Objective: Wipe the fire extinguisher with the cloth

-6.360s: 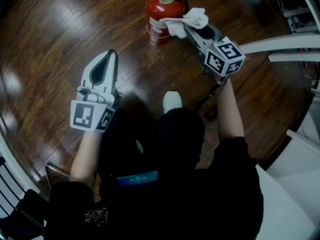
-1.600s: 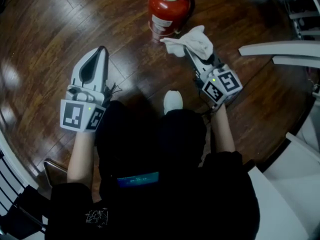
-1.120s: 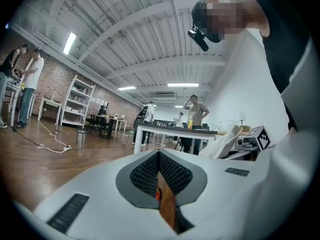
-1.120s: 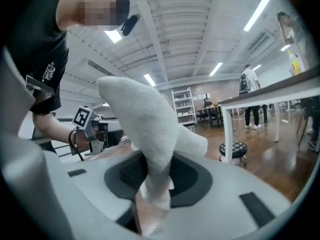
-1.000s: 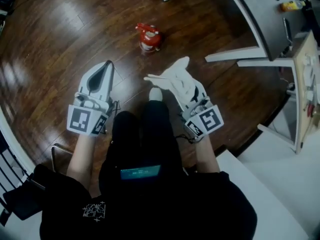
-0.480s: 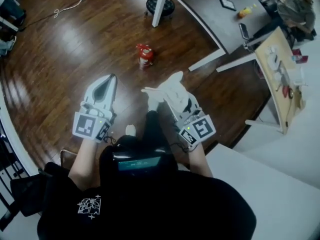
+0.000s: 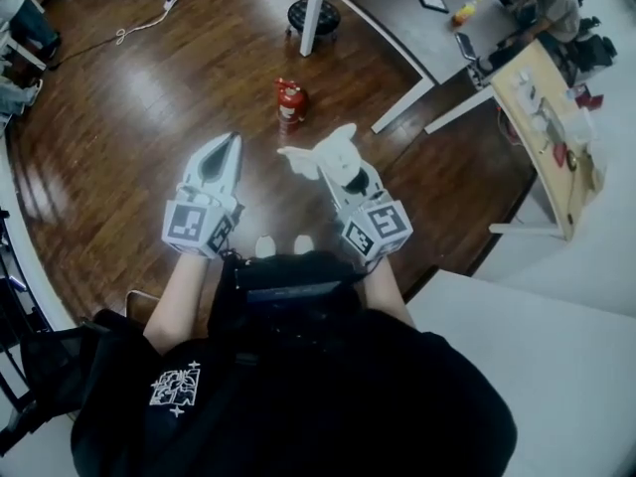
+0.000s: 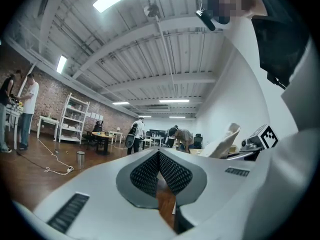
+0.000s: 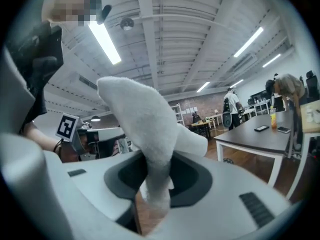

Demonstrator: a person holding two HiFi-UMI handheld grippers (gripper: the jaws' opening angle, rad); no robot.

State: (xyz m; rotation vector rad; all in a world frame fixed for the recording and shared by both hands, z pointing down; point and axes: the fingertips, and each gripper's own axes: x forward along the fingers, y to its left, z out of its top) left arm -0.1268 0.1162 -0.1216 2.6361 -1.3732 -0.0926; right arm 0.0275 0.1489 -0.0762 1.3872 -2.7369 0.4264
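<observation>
Cloth (image 7: 316, 155) clamped in right hand-held gripper (image 7: 341, 172); fire extinguisher (image 7: 289, 100) well beyond.

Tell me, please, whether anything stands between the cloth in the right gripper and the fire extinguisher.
Nothing visible does: only wooden floor separates the cloth, clamped in the right gripper, from the fire extinguisher.

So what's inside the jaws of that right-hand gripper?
A white cloth, pinched by the right gripper. Its top sticks up free; the pinched part is covered by the jaws.
</observation>
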